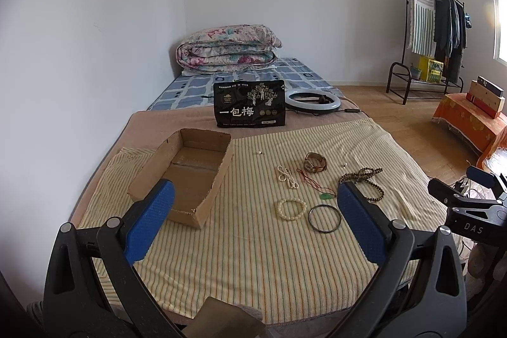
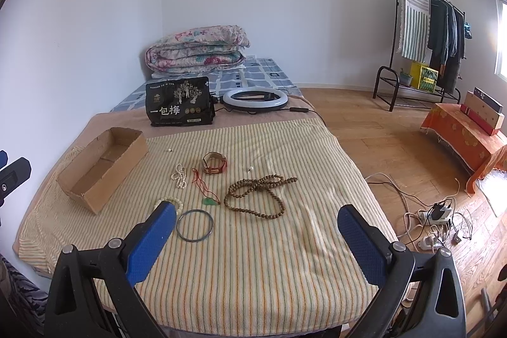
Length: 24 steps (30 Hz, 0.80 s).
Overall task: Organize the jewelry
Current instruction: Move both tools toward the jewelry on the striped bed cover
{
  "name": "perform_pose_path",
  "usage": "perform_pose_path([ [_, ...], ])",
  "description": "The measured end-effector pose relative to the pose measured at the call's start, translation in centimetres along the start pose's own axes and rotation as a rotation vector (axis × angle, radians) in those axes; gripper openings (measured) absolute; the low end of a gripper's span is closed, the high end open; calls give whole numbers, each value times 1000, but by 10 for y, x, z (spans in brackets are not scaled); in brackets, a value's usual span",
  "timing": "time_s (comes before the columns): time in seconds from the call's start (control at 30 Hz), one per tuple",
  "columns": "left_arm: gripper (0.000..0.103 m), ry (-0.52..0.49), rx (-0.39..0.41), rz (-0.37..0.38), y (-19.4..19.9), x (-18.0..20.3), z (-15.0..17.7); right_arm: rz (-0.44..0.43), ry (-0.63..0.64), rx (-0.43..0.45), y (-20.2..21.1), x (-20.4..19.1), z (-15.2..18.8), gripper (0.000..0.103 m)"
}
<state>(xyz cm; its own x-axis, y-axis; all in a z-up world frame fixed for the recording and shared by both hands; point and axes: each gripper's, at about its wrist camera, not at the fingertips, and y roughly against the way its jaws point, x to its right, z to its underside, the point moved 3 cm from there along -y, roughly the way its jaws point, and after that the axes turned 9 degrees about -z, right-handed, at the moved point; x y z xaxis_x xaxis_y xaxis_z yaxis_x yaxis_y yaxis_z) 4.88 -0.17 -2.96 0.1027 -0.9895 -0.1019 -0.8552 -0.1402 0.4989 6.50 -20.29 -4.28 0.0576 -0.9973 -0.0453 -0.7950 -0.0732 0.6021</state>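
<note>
Left gripper (image 1: 253, 211) spread wide, empty, above blanket's near edge; right gripper (image 2: 256, 224) likewise; jewelry (image 2: 253, 192) mid-blanket (image 2: 253, 274) ahead; cardboard box (image 1: 187, 176) toward left edge.

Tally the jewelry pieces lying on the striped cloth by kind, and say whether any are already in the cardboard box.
Bead strands: 2, brown and white
Bracelets and bangles: 2, white beaded bracelet and dark bangle
Watches: 1, brown-strapped watch
Pendants: 1, green pendant on red cord
Small loose pieces: 2, near the box and near the watch
Total: 8
The cardboard box looks empty.
</note>
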Motion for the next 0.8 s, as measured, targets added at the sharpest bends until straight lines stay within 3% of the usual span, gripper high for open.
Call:
perform_pose_path([
  [0.37,103,-39,-142,69,-53,2,2,12,16,-58,-21,24,-17,103],
  [0.63,103,-99,-203,76,-90,11,4,27,-14,-80,-48,61,-31,103],
  [0.8,103,-154,-240,126,-109,26,11,60,21,-113,-76,69,-35,103],
])
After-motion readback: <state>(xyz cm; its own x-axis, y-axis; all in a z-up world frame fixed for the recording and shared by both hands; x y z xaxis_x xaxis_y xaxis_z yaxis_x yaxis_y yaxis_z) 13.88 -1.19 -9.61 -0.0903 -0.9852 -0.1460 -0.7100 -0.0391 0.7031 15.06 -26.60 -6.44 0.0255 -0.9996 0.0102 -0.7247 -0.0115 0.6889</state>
